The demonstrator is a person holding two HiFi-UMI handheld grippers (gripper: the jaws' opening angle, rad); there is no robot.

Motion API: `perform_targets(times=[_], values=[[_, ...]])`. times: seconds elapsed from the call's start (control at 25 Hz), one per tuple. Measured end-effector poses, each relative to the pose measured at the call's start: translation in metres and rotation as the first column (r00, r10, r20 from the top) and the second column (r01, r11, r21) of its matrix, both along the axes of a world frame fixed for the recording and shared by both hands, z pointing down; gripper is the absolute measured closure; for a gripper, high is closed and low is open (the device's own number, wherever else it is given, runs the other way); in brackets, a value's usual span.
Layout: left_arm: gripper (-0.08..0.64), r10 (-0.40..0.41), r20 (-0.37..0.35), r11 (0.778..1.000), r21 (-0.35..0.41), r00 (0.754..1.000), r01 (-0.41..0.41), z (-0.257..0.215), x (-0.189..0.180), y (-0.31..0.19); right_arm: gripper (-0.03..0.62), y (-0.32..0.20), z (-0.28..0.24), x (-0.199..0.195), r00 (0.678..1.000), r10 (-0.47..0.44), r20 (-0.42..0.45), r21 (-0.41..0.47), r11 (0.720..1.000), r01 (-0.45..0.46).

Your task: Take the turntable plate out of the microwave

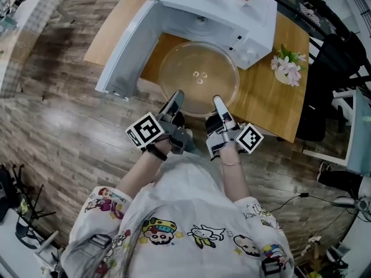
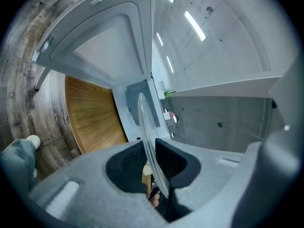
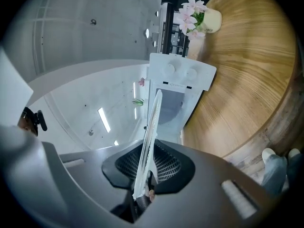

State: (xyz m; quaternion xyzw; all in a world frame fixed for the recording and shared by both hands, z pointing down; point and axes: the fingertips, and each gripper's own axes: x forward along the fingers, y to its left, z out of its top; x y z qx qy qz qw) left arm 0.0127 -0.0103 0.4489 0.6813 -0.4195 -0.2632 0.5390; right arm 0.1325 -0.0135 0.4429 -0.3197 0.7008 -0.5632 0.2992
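Observation:
The clear glass turntable plate (image 1: 199,77) hangs level in the air in front of the open white microwave (image 1: 215,4), out of its cavity. My left gripper (image 1: 176,97) is shut on the plate's near left rim, and my right gripper (image 1: 218,101) is shut on the near right rim. Seen edge-on in the left gripper view, the plate (image 2: 146,127) runs between the dark pads of the left gripper (image 2: 153,167). The right gripper view shows the plate (image 3: 152,122) the same way, pinched by the right gripper (image 3: 145,175).
The microwave door (image 1: 124,48) stands swung open at the left. The microwave sits on a wooden table (image 1: 264,88) with a small pot of pink flowers (image 1: 288,67) at its right end. Below the plate is wood-plank floor (image 1: 69,132).

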Motion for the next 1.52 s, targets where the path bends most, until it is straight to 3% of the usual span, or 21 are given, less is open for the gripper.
perform_targets(times=[0.28,0.44,0.52,0.64,0.76,0.84,1.04,1.16,1.52], values=[[0.509,0.082,-0.013,0.997,0.013,0.997,-0.082,-0.019,0.008,0.017,0.537,0.02,-0.024,0.008,1.0,0.021,-0.02,0.041,0.999,-0.02],[0.509,0.134,0.019,0.99,-0.038,0.991,-0.133,-0.016,0.006,0.026,0.537,0.024,-0.034,0.009,0.999,0.015,-0.029,0.059,0.998,-0.013],[0.509,0.156,-0.015,0.987,-0.034,0.988,-0.156,-0.021,0.009,0.025,0.538,0.024,-0.039,0.01,0.999,0.024,-0.036,0.065,0.998,-0.022],[0.509,0.186,-0.138,0.982,-0.003,0.973,-0.188,-0.035,0.018,0.022,0.539,0.026,-0.043,0.01,0.998,0.044,-0.037,0.068,0.997,-0.041],[0.509,0.221,-0.099,0.975,-0.009,0.97,-0.223,-0.034,0.015,0.021,0.538,0.024,-0.045,0.01,0.998,0.055,-0.036,0.07,0.996,-0.052],[0.511,0.231,-0.078,0.972,-0.029,0.97,-0.234,-0.031,0.012,0.021,0.538,0.024,-0.045,0.009,0.998,0.059,-0.033,0.069,0.996,-0.057],[0.511,0.252,-0.036,0.968,0.017,0.967,-0.252,-0.037,0.007,0.013,0.537,0.019,-0.045,0.005,0.997,0.075,-0.012,0.066,0.995,-0.074],[0.512,0.242,-0.073,0.97,-0.015,0.967,-0.244,-0.034,0.006,0.014,0.537,0.019,-0.044,0.003,0.997,0.077,-0.007,0.055,0.996,-0.076],[0.515,0.237,-0.132,0.97,-0.014,0.962,-0.241,-0.036,0.01,0.015,0.535,0.021,-0.041,0.005,0.997,0.074,-0.015,0.046,0.996,-0.073]])
